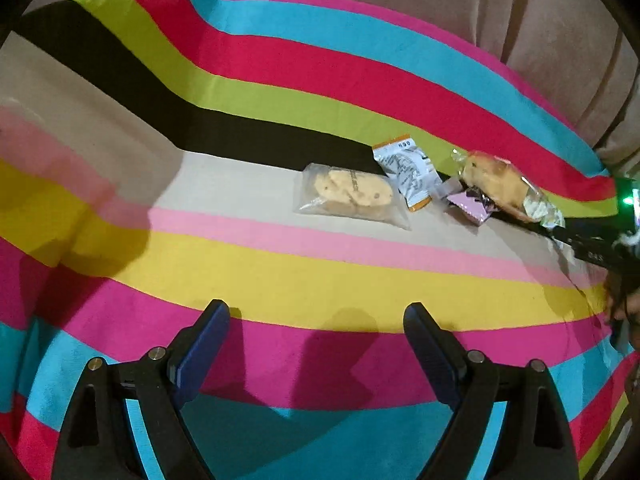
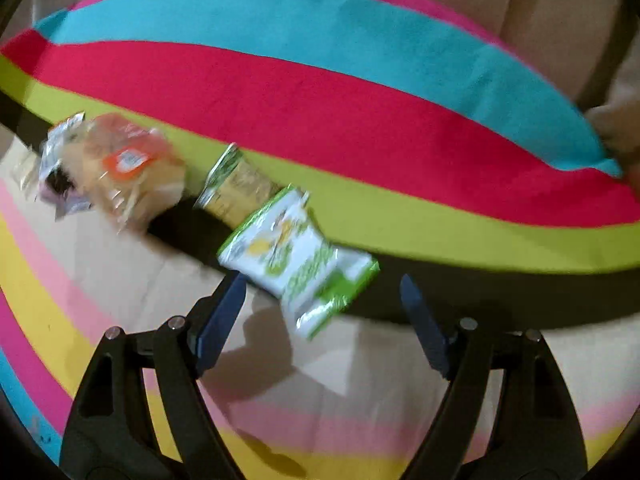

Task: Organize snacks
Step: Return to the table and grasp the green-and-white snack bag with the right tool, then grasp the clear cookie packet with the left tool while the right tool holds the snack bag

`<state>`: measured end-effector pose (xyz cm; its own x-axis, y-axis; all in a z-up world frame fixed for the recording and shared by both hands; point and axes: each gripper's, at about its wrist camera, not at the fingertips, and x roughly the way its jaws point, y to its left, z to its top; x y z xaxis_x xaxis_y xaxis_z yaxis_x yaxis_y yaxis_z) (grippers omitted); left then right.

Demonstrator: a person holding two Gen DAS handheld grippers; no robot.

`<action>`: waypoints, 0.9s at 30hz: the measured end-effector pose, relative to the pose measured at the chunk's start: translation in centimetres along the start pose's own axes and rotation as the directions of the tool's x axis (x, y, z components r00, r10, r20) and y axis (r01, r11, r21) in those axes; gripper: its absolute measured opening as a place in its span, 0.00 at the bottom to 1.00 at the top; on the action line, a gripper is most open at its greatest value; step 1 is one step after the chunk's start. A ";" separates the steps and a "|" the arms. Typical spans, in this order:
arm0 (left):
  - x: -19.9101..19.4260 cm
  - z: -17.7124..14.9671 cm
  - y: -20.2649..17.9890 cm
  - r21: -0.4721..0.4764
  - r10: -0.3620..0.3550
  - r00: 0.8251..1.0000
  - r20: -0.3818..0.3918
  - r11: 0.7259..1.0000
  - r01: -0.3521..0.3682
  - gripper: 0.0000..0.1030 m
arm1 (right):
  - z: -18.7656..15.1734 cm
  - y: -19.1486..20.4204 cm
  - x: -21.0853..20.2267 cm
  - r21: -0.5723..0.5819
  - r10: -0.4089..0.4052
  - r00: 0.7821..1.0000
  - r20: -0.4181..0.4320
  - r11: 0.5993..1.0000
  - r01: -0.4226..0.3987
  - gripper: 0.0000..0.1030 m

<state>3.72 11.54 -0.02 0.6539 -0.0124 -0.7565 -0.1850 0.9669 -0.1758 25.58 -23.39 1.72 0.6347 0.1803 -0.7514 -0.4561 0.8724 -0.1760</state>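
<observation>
Snacks lie in a row on a striped cloth (image 1: 280, 272). In the left wrist view I see a clear bag of biscuits (image 1: 350, 194), a white and orange sachet (image 1: 406, 170), a small pink packet (image 1: 470, 204) and a wrapped bread roll (image 1: 502, 186). My left gripper (image 1: 316, 320) hangs open well short of them, with nothing between its fingers. In the right wrist view the wrapped bread roll (image 2: 128, 164) lies at left, then a green-ended cracker pack (image 2: 240, 184) and a green and white snack bag (image 2: 298, 258). My right gripper (image 2: 322, 292) is open, the bag's near end between its fingers without touching the pads.
The cloth's stripes run across both views, and beige curtain folds (image 1: 440, 8) hang behind it. The other gripper's black body (image 1: 600, 244) with a green light reaches in at the left wrist view's right edge, beside a person's hand (image 1: 624, 304).
</observation>
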 end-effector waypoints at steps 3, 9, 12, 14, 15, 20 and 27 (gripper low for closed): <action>0.3 0.1 -0.2 0.007 -0.009 1.000 -0.007 1.000 0.009 0.93 | 0.7 0.4 1.7 -0.084 0.049 0.999 -0.022 0.995 -0.051 0.81; 0.4 0.2 -0.3 0.013 -0.030 0.999 -0.014 0.999 0.031 0.99 | 0.2 0.6 1.1 -0.061 0.103 0.994 0.020 0.993 -0.102 0.39; 0.5 0.1 -0.4 0.012 -0.031 0.999 -0.014 0.999 0.031 0.99 | -1.3 1.1 -0.7 0.038 0.081 0.996 0.028 0.996 -0.082 0.38; 0.4 0.0 -0.4 0.010 -0.035 0.999 -0.013 0.999 0.035 1.00 | -2.7 2.2 -2.6 0.127 0.141 0.989 0.039 0.981 -0.145 0.38; 0.4 0.0 -0.4 0.010 -0.035 0.999 -0.013 0.999 0.035 1.00 | -3.7 3.8 -4.0 0.138 0.158 0.986 0.048 0.977 -0.164 0.38; 0.5 -0.2 -0.6 0.017 -0.025 1.000 -0.016 1.000 0.026 1.00 | -6.1 10.9 -7.3 0.092 0.180 0.982 0.050 0.979 -0.184 0.38; 0.9 0.7 -0.4 0.010 -0.067 0.997 -0.039 0.998 0.068 1.00 | -5.9 12.4 -7.0 0.049 0.105 0.994 0.023 0.993 -0.106 0.38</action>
<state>4.92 11.34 -0.20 0.6360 -0.0875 -0.7668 -0.1332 0.9662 -0.2207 11.80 -16.52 1.09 0.5979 0.2813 -0.7506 -0.4893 0.8698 -0.0638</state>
